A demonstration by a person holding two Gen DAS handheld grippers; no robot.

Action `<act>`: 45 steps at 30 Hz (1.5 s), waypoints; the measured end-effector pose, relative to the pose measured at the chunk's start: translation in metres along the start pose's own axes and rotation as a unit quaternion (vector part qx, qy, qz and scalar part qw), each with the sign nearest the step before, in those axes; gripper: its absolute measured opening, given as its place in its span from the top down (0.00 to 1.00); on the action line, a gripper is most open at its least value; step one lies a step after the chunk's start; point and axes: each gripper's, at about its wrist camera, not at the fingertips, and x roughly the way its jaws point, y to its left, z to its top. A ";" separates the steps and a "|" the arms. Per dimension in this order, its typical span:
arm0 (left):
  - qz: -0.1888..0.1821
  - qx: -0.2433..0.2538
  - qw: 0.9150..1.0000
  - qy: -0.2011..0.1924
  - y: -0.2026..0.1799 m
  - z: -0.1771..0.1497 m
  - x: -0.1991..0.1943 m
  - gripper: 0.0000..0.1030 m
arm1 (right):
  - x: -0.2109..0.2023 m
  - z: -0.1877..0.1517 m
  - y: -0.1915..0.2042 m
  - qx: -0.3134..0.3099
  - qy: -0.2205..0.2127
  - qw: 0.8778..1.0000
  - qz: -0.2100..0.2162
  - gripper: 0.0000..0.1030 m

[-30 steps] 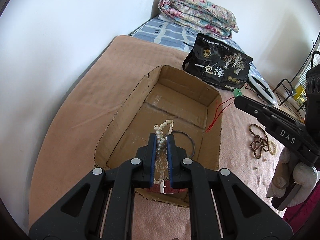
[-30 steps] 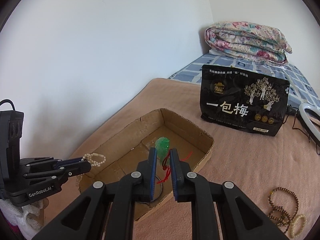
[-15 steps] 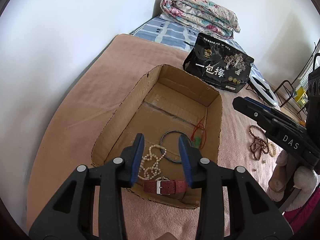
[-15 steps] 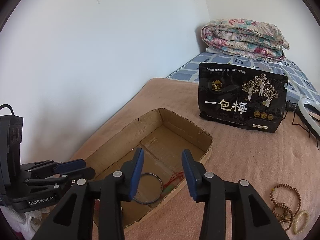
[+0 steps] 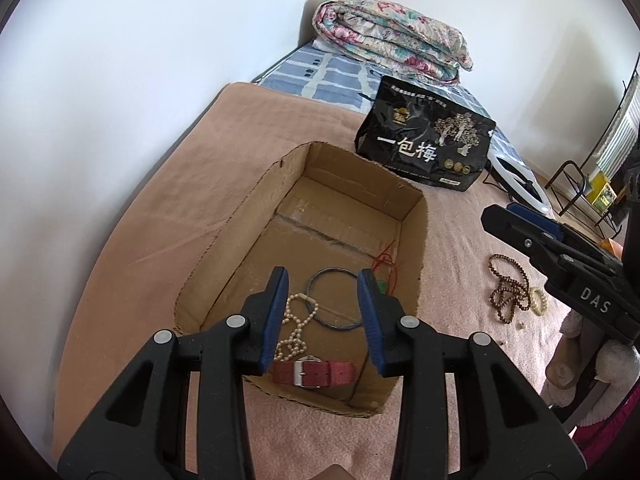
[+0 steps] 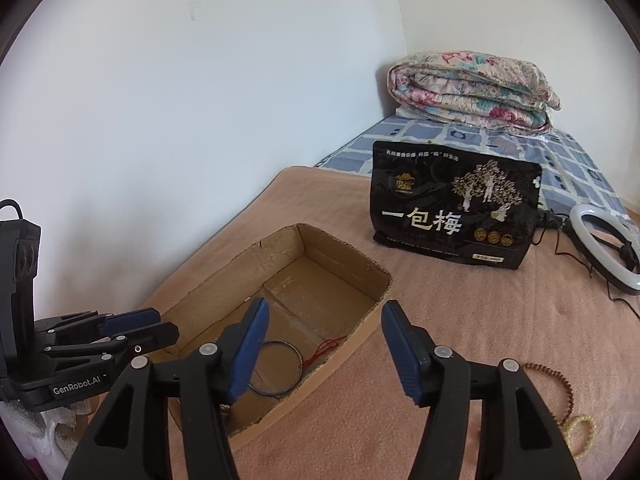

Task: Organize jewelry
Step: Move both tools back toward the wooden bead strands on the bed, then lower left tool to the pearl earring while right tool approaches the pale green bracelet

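Observation:
An open cardboard box [image 5: 240,216] sits on the pink blanket. On its floor lie a pearl necklace [image 5: 298,328], a dark bangle [image 5: 334,300], a red watch strap [image 5: 314,372] and a green pendant on a red cord [image 5: 384,280]. My left gripper [image 5: 322,280] hovers open over the box's near end with nothing between its fingers. My right gripper [image 6: 325,306] hangs above the box's right wall [image 6: 360,336]; its jaws are opening and empty. Brown bead bracelets [image 5: 508,292] and a cream bracelet [image 5: 538,300] lie on the blanket to the right of the box.
A black snack bag [image 6: 452,208] stands behind the box. A folded floral quilt [image 6: 472,88] lies at the far end of the bed. A white ring light [image 6: 604,252] with its cable lies at the right. A white wall runs along the left.
Both grippers have opened. The pearl necklace fell from the left gripper into the box, and the green pendant fell from the right one. The right gripper pulled back a little.

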 end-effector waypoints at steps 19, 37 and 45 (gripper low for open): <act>-0.048 0.028 0.998 -0.011 -0.067 -0.006 -0.001 0.55 | -0.093 -0.018 -0.094 0.059 -0.044 0.991 -0.112 0.00; -0.102 0.100 0.989 0.027 -0.154 -0.046 0.015 0.52 | -0.150 -0.071 -0.209 0.138 -0.038 0.967 -0.212 0.00; -0.122 0.128 0.983 0.051 -0.186 -0.070 0.029 0.52 | -0.141 -0.099 -0.243 0.173 0.015 0.961 -0.214 0.00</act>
